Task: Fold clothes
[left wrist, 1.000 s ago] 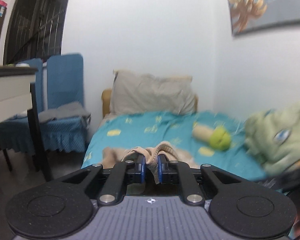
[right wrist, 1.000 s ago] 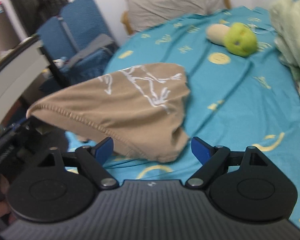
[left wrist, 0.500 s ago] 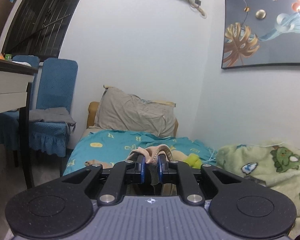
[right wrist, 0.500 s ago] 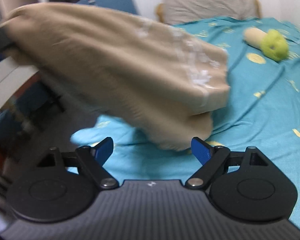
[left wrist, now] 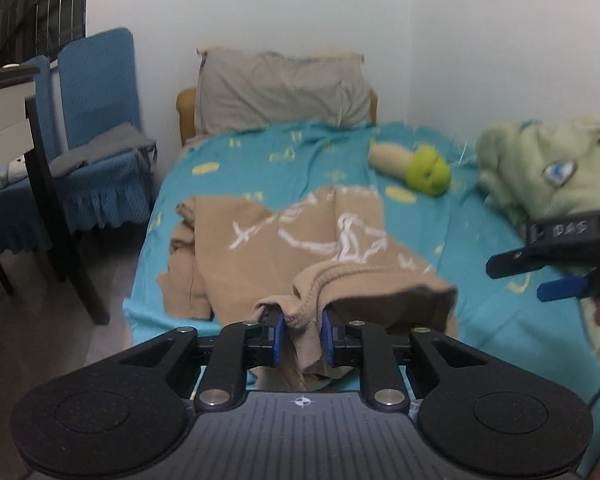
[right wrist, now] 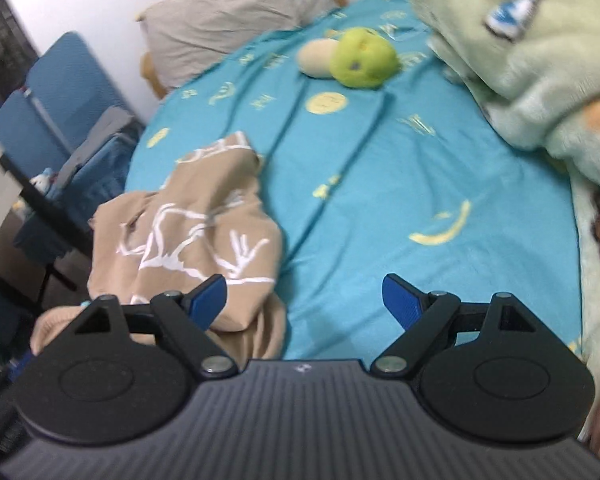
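A tan garment with a white line print [left wrist: 300,240] lies spread on the teal bed sheet [left wrist: 284,168]. My left gripper [left wrist: 302,330] is shut on a bunched hem of the garment at the bed's near edge. My right gripper [right wrist: 304,300] is open and empty, low over the sheet to the right of the garment [right wrist: 192,232]. It also shows at the right edge of the left wrist view [left wrist: 540,276].
A grey pillow [left wrist: 280,88] leans at the headboard. A green and cream plush toy [left wrist: 416,164] lies on the sheet. A pale green fleece blanket [right wrist: 520,56] is piled on the right. Blue chairs [left wrist: 96,128] and a desk stand left of the bed.
The left gripper swung the garment up and has laid it back down, now spread on the bed. The right gripper stays open and has shifted right over bare sheet.
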A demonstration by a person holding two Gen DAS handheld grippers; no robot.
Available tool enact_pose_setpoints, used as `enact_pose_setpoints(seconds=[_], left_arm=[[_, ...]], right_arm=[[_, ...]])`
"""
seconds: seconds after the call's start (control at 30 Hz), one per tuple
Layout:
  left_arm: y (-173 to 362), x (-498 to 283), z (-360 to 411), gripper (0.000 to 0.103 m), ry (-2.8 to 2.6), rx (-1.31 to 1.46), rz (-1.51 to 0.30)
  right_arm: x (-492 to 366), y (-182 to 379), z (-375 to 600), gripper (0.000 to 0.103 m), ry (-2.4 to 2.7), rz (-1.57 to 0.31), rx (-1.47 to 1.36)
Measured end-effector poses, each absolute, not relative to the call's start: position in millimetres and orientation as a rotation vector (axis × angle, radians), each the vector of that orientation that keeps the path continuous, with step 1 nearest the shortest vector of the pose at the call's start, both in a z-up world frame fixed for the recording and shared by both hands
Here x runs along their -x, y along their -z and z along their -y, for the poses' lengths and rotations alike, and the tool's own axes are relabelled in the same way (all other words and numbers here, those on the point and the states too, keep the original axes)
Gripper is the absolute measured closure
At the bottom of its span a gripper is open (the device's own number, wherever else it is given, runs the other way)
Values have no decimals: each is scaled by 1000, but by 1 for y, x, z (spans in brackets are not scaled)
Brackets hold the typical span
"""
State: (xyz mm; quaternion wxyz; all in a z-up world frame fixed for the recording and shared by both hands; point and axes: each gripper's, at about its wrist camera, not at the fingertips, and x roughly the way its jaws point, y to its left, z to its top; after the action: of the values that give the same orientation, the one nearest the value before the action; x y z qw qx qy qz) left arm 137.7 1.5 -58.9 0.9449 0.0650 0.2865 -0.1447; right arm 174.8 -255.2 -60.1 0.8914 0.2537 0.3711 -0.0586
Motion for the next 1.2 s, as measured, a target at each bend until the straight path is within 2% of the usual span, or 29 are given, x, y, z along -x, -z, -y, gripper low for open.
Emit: enact_pose_setpoints(seconds=[0.23, 0.37, 0.47, 0.57, 0.7, 0.77, 0.93, 1.03, 1.2], left_arm=[[45, -134, -13, 86, 299, 18, -536], [35, -127, -17, 88, 298, 82, -487], [22, -117, -19, 89, 302, 120, -401], [12, -106, -20, 90, 302, 151, -329], [-1, -91, -16, 90, 324, 152, -233], [-9, -82, -16, 90, 355, 167, -182], [-30, -60, -24, 90, 459, 218, -78], [-30, -60, -23, 90, 462, 208, -96], [-15, -81, -20, 90, 393, 193, -223]], right_arm=[[-175, 59, 196, 17, -164, -777, -312], [-182, 63, 175, 17, -121, -726, -201], [-193, 74, 187, 17, -21, -749, -257], [-192, 87, 218, 17, 70, -798, -432], [-183, 87, 235, 17, 175, -791, -478], [-170, 69, 239, 17, 219, -684, -485], [-115, 7, 247, 17, 282, -216, -440], [-101, -7, 253, 15, 267, -130, -444], [-157, 41, 254, 16, 157, -579, -452]])
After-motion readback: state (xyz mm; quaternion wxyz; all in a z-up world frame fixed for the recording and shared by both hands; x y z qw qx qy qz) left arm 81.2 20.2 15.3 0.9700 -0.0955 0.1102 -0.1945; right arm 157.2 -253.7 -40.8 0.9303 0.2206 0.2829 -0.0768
